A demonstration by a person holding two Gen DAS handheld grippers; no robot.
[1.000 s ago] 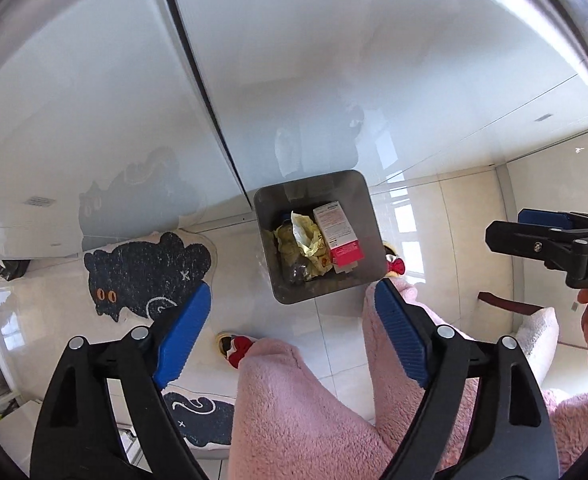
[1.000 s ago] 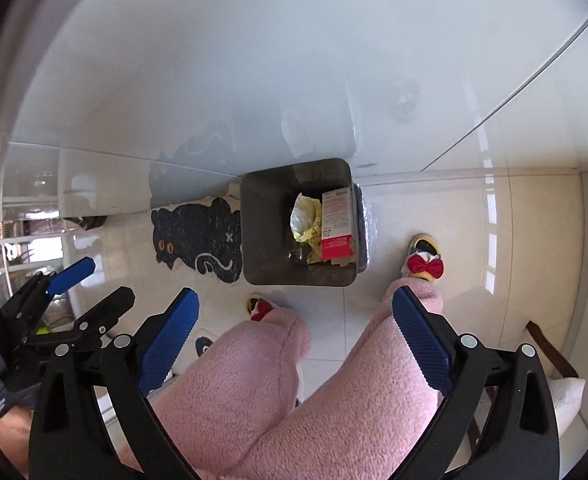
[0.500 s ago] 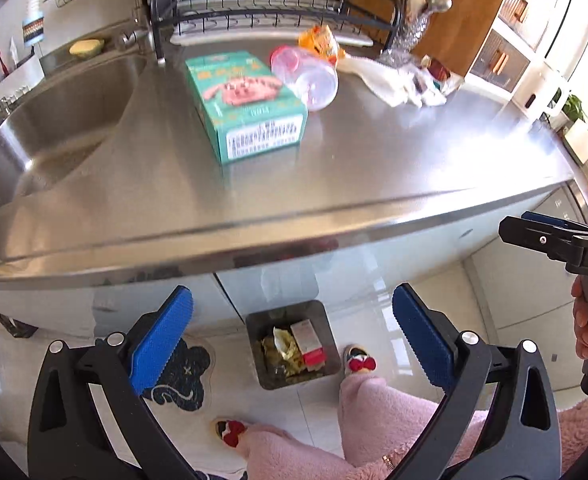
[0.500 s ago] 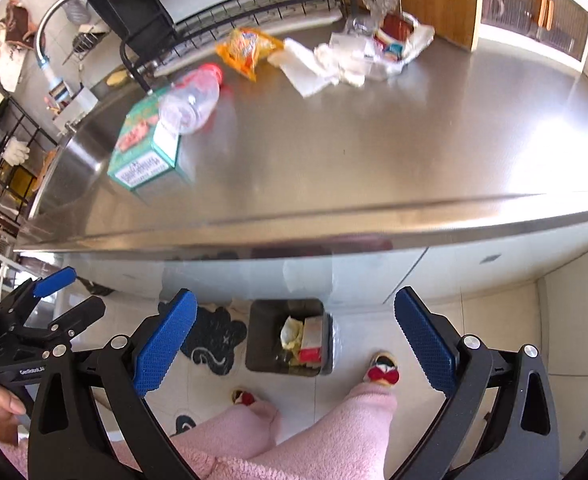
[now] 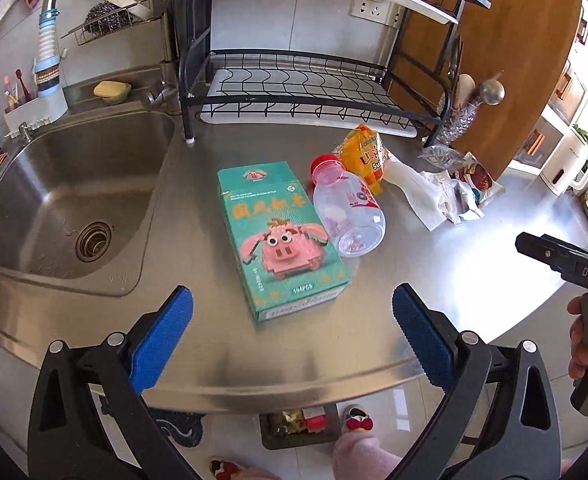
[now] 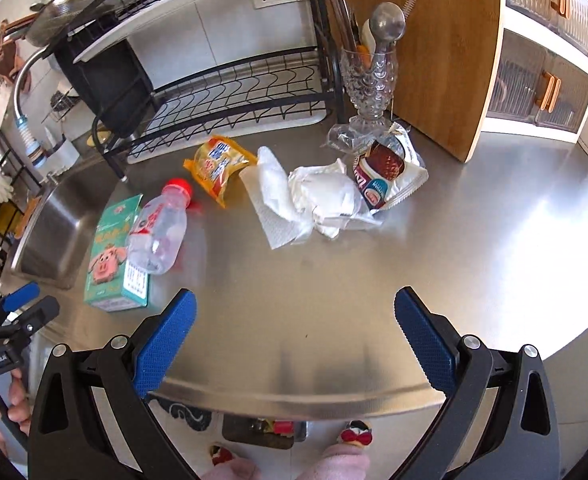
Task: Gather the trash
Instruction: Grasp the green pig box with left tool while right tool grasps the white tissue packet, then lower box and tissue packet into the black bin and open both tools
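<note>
Both grippers hover above the front edge of the steel counter (image 5: 453,248), nothing between the fingers on either.

Left gripper (image 5: 292,334): jaws spread wide, empty. The green box (image 5: 282,240) lies flat dead ahead, its near end just beyond the tips and roughly centred in the gap. The bottle (image 5: 347,208) lies on its side touching the box's right edge, red cap pointing away from me. Behind it is the orange snack bag (image 5: 365,156), then the tissue (image 5: 421,192) and a torn wrapper (image 5: 477,184) further right. Sink (image 5: 66,196) sits to the left.

Right gripper (image 6: 294,338): jaws also spread wide, empty. Bare counter directly ahead. The tissue (image 6: 305,196) and wrapper (image 6: 385,176) lie further back, about in line with the gap. The snack bag (image 6: 218,166), bottle (image 6: 158,232) and box (image 6: 114,256) are all off to the left, outside the left finger.

The bin (image 5: 297,424) is on the floor under the counter edge, below both grippers, with trash already in it.
</note>
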